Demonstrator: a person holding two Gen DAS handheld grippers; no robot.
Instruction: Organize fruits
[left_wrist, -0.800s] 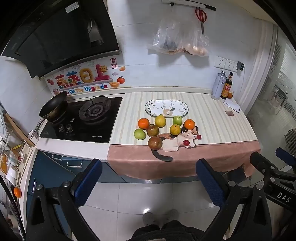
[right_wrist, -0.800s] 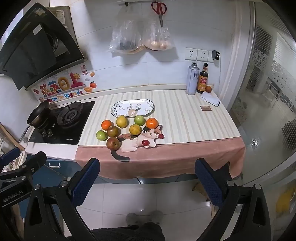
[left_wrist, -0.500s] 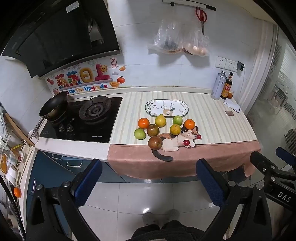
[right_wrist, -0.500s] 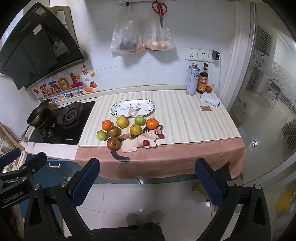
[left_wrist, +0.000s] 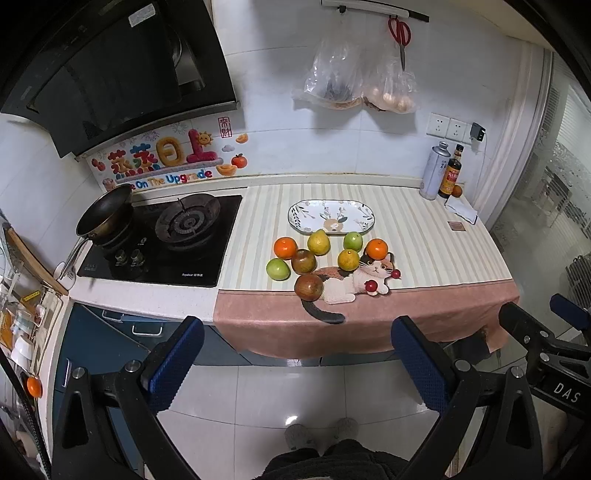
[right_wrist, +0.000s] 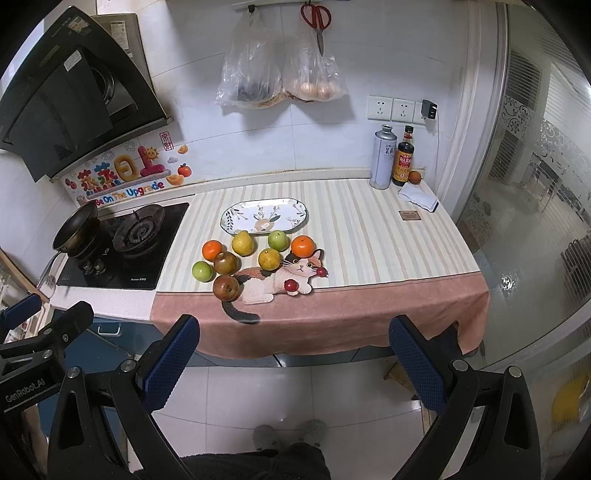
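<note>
Left gripper (left_wrist: 297, 352): jaws spread wide, holding nothing, hanging over the floor tiles short of the counter edge, well apart from the fruit. Right gripper (right_wrist: 293, 350): likewise wide apart and empty, same stand-off; its body cut off at the right edge of the left wrist view.

Beyond the fingertips, on the striped mat (left_wrist: 424, 236): eight fruits bunched together just in front of the oval plate (left_wrist: 331, 218), none on it. Front to back: brown apple (left_wrist: 308, 287) nearest the edge, partly covering the printed cat (left_wrist: 354, 278); green apple (left_wrist: 278, 268), second brown apple (left_wrist: 303, 260) and yellow citrus (left_wrist: 348, 259) behind; then left orange (left_wrist: 285, 247), yellow pear (left_wrist: 318, 242) with stem end toward the plate, pale green fruit (left_wrist: 353, 242), right orange (left_wrist: 376, 248). Plate's long axis parallel to the back wall.

Labels on the can (right_wrist: 383, 157) and sauce bottle (right_wrist: 403, 158) too small to read; contents of the hanging bags (right_wrist: 280, 74) blurred.
</note>
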